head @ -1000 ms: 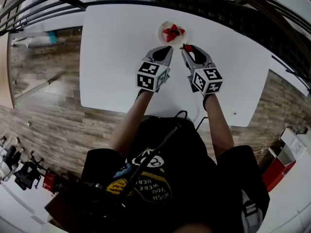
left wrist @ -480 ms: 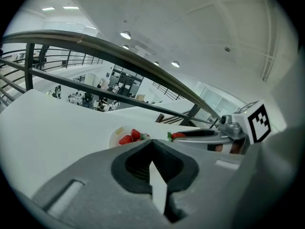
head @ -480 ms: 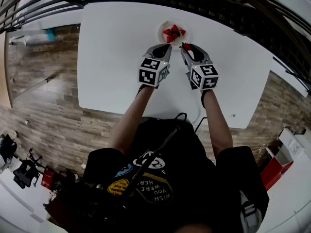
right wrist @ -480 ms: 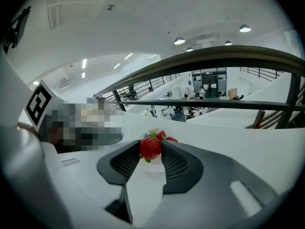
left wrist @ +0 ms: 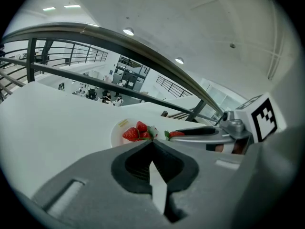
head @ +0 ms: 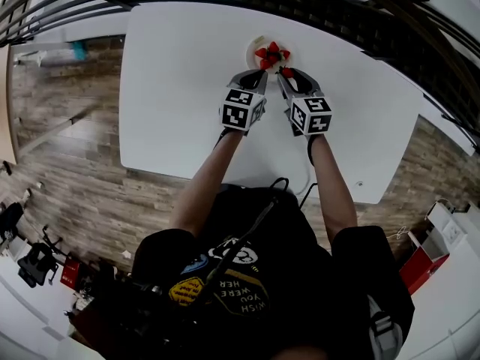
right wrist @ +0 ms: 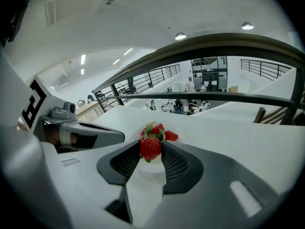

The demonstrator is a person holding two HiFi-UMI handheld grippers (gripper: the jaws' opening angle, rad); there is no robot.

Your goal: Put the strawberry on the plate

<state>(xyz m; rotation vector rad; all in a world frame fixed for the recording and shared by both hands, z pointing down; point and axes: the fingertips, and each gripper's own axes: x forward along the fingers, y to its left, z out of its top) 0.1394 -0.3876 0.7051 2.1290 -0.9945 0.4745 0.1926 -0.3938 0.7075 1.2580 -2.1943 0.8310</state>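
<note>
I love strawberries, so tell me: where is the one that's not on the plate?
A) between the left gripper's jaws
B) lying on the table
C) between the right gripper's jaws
C: the right gripper has its jaws closed on a strawberry near the plate; the left gripper is shut on nothing.

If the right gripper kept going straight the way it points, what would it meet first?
Probably the red strawberries piled on the small white plate, just beyond the red strawberry the right gripper holds; depth is unclear.
</note>
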